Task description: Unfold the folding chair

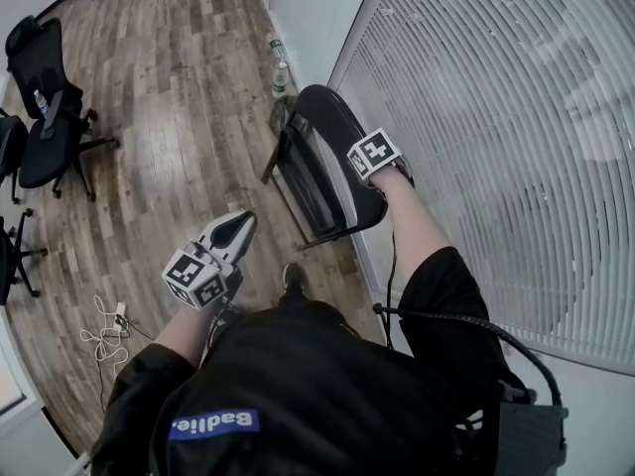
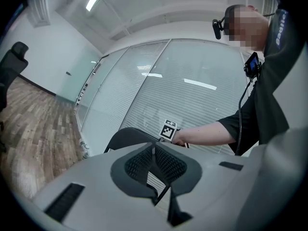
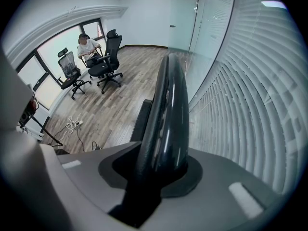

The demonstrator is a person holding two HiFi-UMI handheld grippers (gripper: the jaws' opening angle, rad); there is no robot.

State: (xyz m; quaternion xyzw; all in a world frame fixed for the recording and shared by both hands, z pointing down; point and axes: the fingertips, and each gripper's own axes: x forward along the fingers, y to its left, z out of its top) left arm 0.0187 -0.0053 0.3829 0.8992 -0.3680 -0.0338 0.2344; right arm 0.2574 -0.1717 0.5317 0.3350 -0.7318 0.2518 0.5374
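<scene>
Black plastic and thin metal legs make up the folding chair (image 1: 319, 162), which stands on the wood-look floor (image 1: 179, 87) just beside the glass partition with its slatted blinds (image 1: 496, 117). Its seat (image 3: 143, 120) lies close against the backrest (image 3: 169, 105) and has not yet been swung down, so we judge the unfolding as barely begun.

Our right gripper (image 3: 155, 170) points steeply down onto the top of the chair. We read this hold as an anchor: with the back pinned from above, the frame should stay upright and not slide along the partition when the seat is pushed. Its jaws stand part-way apart, only as wide as the glossy rim they pinch, and the dark pads sit on both faces of that top edge.

Our left gripper (image 1: 241, 224) hangs in front of our body, aimed roughly level toward the chair and well apart from it. Its jaws are pressed fully together, ribbed pads meeting, with nothing between them. In that shape it looks suited to work as a blunt pusher or hook against the seat, not as a clamp, though which one we cannot say.

Several office chairs (image 1: 45, 117) stand well away across the room.
</scene>
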